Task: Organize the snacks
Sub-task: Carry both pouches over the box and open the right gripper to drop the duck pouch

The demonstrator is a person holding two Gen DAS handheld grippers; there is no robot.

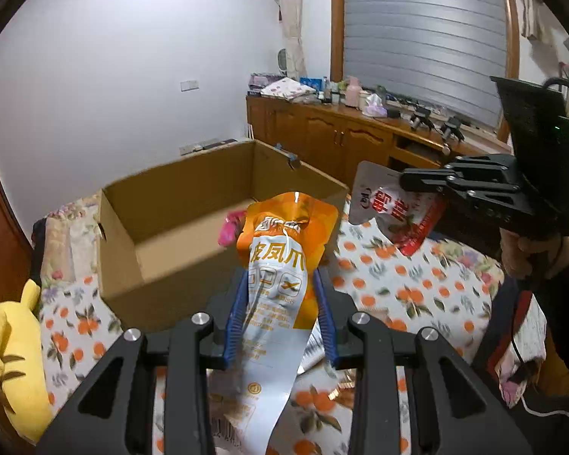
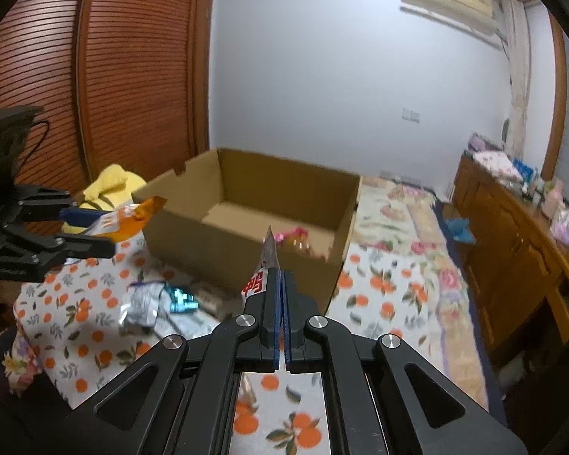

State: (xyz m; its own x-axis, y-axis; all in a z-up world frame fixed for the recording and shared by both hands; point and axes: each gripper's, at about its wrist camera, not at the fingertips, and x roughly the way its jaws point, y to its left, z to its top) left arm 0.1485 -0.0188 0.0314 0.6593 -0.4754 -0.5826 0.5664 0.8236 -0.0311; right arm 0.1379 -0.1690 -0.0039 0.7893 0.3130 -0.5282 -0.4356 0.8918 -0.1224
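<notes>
From the left wrist, the left gripper (image 1: 280, 295) was clamped on an orange chicken-feet snack pouch (image 1: 280, 261), with the open cardboard box (image 1: 178, 204) just ahead on the orange-print bedsheet (image 1: 398, 284). From the right wrist, the right gripper (image 2: 282, 284) pinched a red-and-white snack packet (image 2: 263, 269) between closed fingers, the box straight ahead, crumpled wrappers (image 2: 155, 301) lying to its left

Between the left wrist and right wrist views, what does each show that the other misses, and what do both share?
Left only: the print on the orange packet held in the left gripper, and the window blinds. Right only: loose wrappers on the bedspread, and the wardrobe. Both: the box, and the white-red packet in the right gripper.
</notes>
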